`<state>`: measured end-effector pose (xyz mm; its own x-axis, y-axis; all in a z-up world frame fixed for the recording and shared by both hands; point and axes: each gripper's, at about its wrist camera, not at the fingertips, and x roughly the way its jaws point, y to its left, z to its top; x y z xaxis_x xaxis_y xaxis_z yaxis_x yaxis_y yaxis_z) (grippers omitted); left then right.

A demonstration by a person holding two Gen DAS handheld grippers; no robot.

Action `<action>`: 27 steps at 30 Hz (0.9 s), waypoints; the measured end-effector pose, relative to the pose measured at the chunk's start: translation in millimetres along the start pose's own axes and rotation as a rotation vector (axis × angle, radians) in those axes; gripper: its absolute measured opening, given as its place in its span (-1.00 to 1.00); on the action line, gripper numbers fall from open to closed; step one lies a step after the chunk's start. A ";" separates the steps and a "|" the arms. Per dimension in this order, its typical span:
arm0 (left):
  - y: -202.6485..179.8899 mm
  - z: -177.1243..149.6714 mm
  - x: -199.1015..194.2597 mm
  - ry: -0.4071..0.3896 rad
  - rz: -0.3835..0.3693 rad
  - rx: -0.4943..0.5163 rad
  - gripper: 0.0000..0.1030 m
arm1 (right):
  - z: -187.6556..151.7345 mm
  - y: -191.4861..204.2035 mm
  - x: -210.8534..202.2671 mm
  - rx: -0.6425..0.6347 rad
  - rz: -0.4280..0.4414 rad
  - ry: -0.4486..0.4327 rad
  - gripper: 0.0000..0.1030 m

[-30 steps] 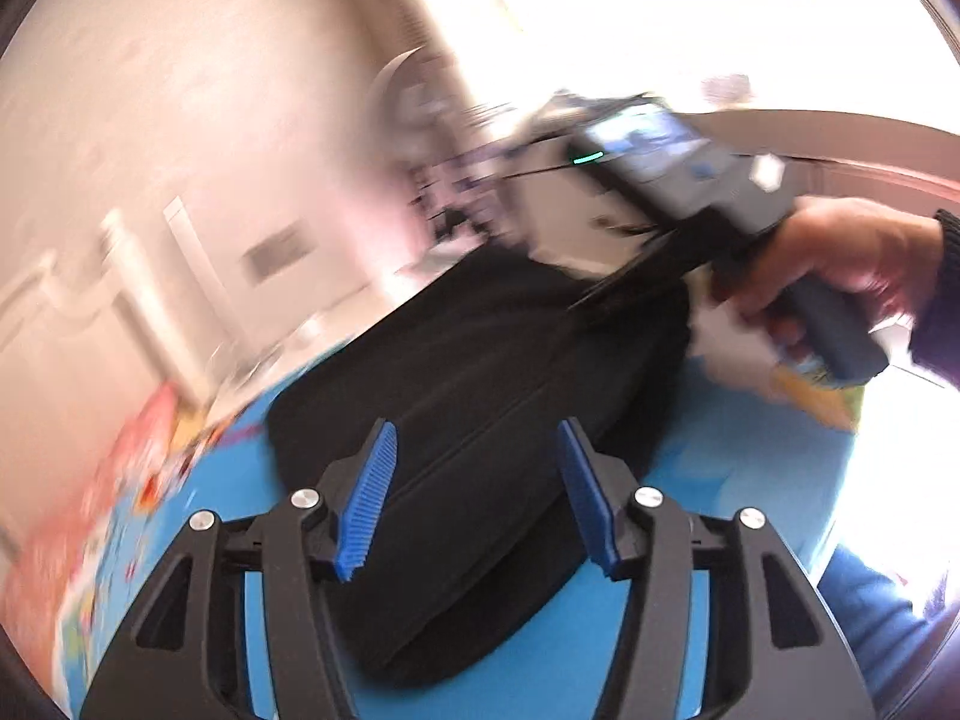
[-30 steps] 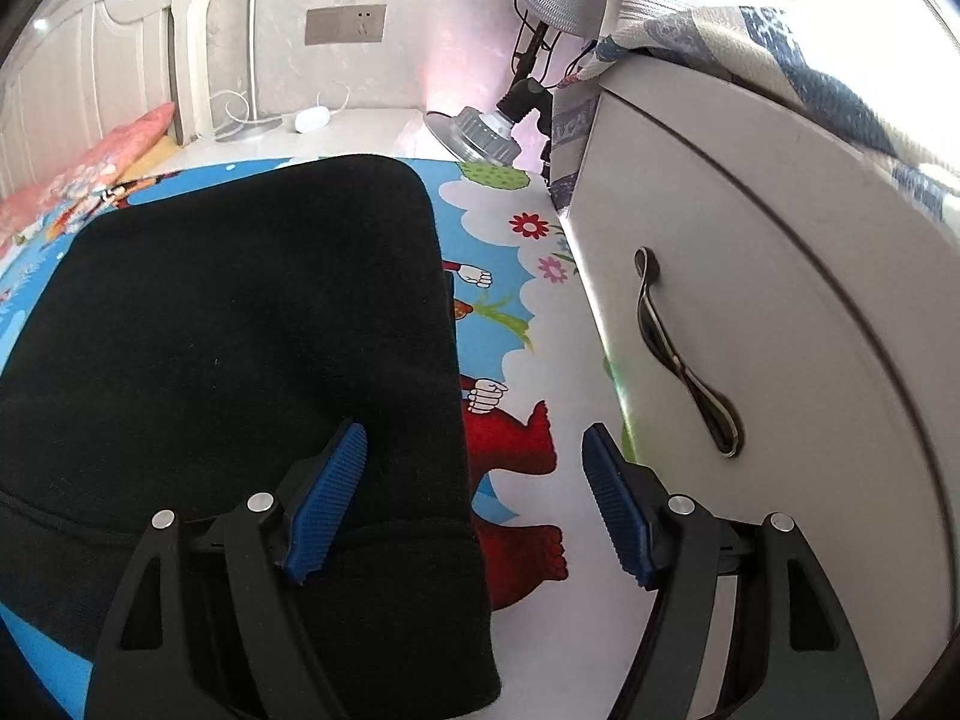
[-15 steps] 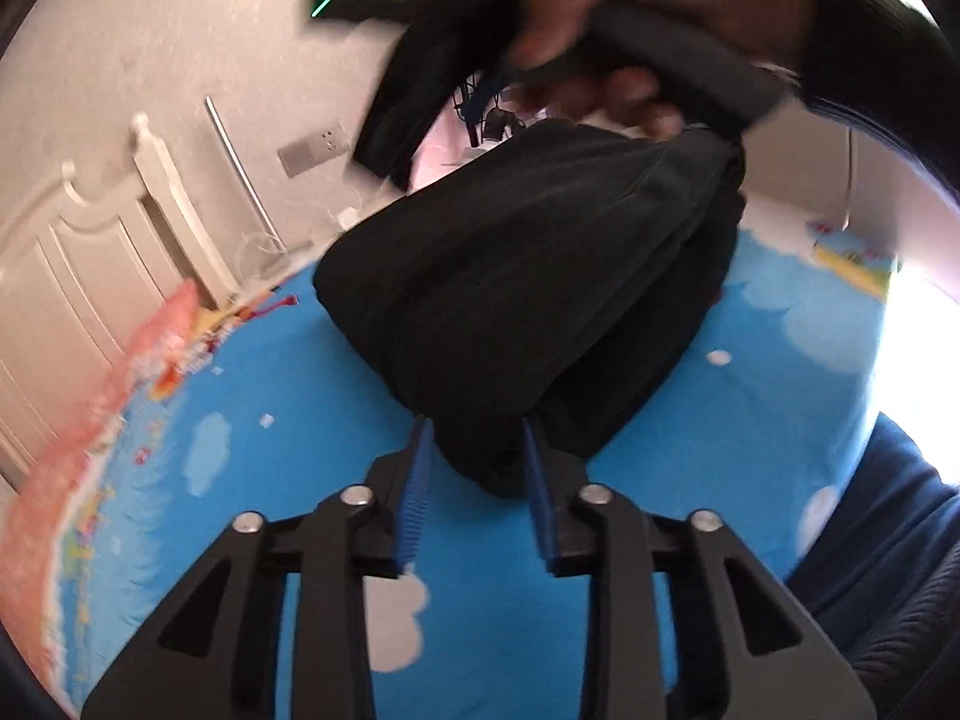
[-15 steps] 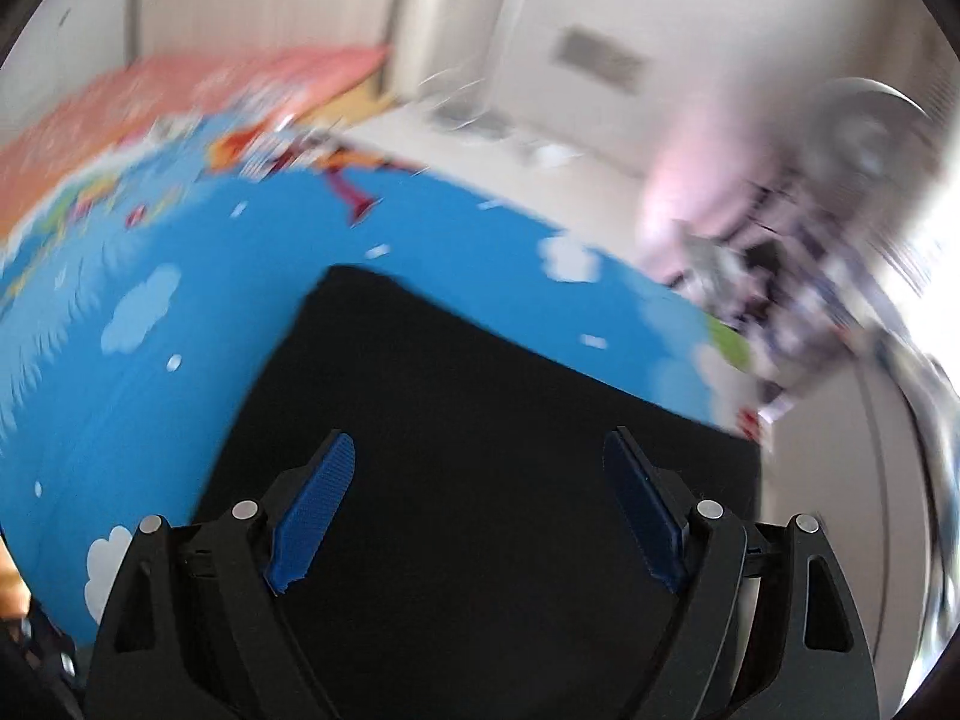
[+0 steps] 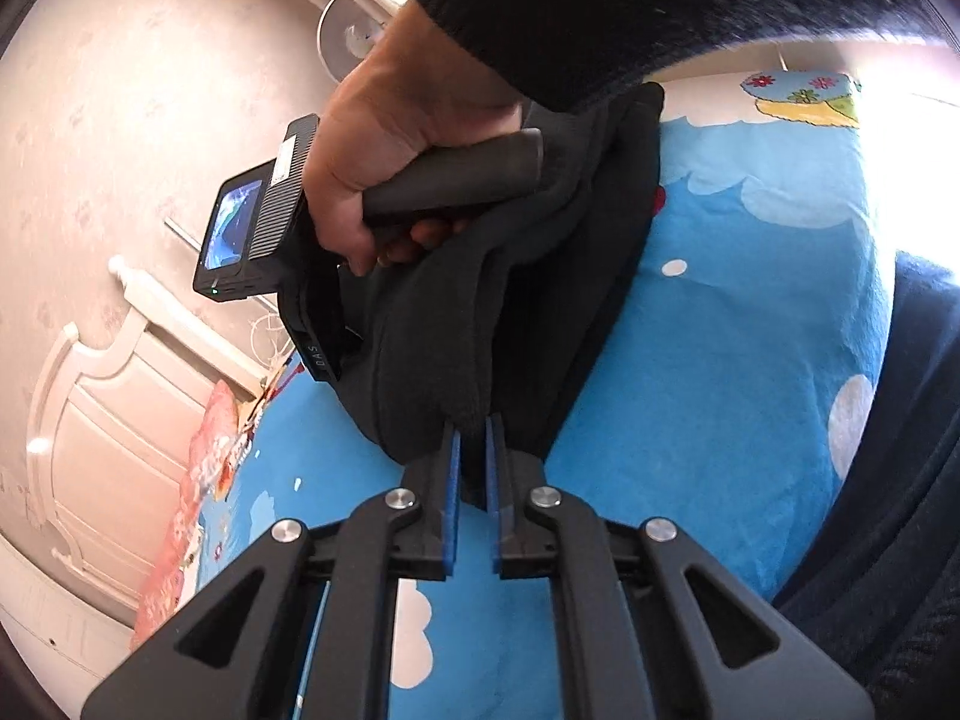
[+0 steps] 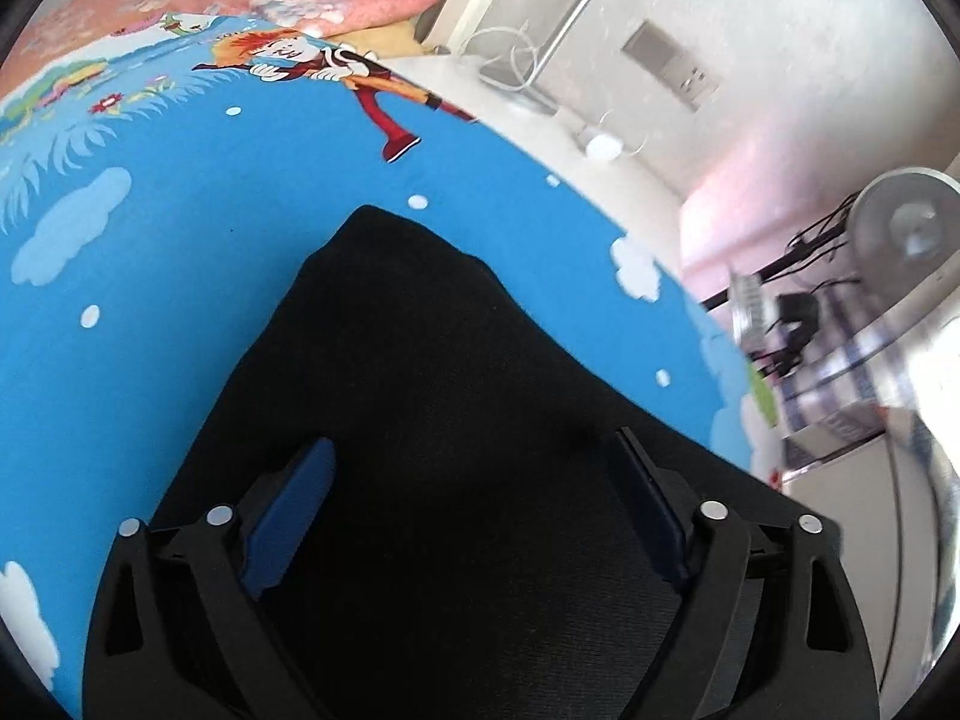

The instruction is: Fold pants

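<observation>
Left hand-held gripper [image 5: 472, 438] pinching black pants [image 5: 510, 300] fold; right hand-held gripper [image 6: 474, 468] spread over pants, shown only right-wrist.

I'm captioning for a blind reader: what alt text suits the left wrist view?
The left hand-held gripper is shut on a fold of black pants over a blue cartoon sheet. Beyond, a hand holds the right hand-held gripper against the pants.

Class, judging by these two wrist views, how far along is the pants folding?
Done: the black pants already lie in a compact folded bundle on the blue cartoon sheet.
In hand: the left gripper is pinching a fabric edge; the right gripper hovers open above.
Left: probably releasing and flattening.
</observation>
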<state>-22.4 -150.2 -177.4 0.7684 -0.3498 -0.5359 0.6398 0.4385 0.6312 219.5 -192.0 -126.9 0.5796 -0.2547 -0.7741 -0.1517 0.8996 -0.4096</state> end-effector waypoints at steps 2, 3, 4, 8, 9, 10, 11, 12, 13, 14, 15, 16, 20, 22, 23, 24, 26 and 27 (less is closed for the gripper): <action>1.5 -0.4 0.1 0.004 0.000 -0.005 -0.86 | 2.1 -8.7 -4.1 0.018 0.024 -0.031 0.66; 3.7 -1.3 0.4 0.004 -0.006 -0.013 -0.86 | 0.3 -17.7 -13.0 0.046 0.035 -0.070 0.66; 3.9 -2.0 0.3 0.005 -0.009 -0.015 -0.85 | -2.2 -30.9 -23.1 0.094 0.030 -0.105 0.66; 9.6 -3.2 0.7 0.001 -0.021 -0.045 -0.82 | -32.0 -88.4 -56.2 0.315 0.006 -0.129 0.69; 10.0 -3.4 0.5 0.000 -0.024 -0.048 -0.81 | -49.6 -105.0 -65.3 0.374 -0.013 -0.121 0.69; 10.5 -3.6 0.4 -0.002 -0.028 -0.053 -0.81 | -63.2 -115.4 -70.5 0.407 -0.042 -0.112 0.70; 11.1 -3.7 0.3 -0.003 -0.032 -0.059 -0.81 | -77.3 -124.4 -74.5 0.432 -0.081 -0.104 0.72; 11.8 -3.6 0.0 -0.004 -0.036 -0.064 -0.80 | -94.2 -132.7 -78.0 0.453 -0.129 -0.095 0.79; 12.5 -3.7 -0.3 -0.005 -0.040 -0.068 -0.80 | -107.9 -136.7 -79.5 0.463 -0.160 -0.083 0.86; 13.1 -3.6 -0.6 -0.004 -0.045 -0.071 -0.80 | -118.4 -139.2 -78.1 0.468 -0.179 -0.070 0.87; 13.8 -3.6 -1.8 -0.004 -0.049 -0.075 -0.77 | -132.0 -139.3 -72.9 0.467 -0.187 -0.045 0.87; 13.7 -3.4 -2.4 -0.004 -0.055 -0.078 -0.74 | -140.7 -138.8 -63.8 0.461 -0.186 -0.011 0.87; 34.8 -2.0 -20.1 -0.029 -0.184 -0.189 -0.33 | -170.7 -140.5 -40.6 0.545 -0.098 -0.001 0.87; 69.7 -0.6 -27.6 -0.056 -0.264 -0.362 -0.33 | -173.8 -143.4 -37.7 0.577 -0.078 -0.010 0.88; 96.3 0.8 -25.7 -0.070 -0.282 -0.467 -0.33 | -172.8 -142.7 -37.5 0.576 -0.083 -0.011 0.88; 119.1 1.6 -19.5 -0.078 -0.289 -0.552 -0.33 | -171.3 -141.6 -37.4 0.573 -0.090 -0.012 0.89; 161.8 2.0 5.8 -0.084 -0.310 -0.722 -0.37 | -170.8 -140.4 -37.6 0.579 -0.092 -0.019 0.90; 178.0 3.1 20.5 -0.090 -0.308 -0.779 -0.40 | -172.3 -141.0 -37.2 0.594 -0.083 -0.022 0.90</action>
<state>107.4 -81.9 -74.3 0.5806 -0.5977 -0.5529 0.6538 0.7469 -0.1208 81.4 -370.5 -123.5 0.5877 -0.3305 -0.7385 0.3643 0.9231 -0.1232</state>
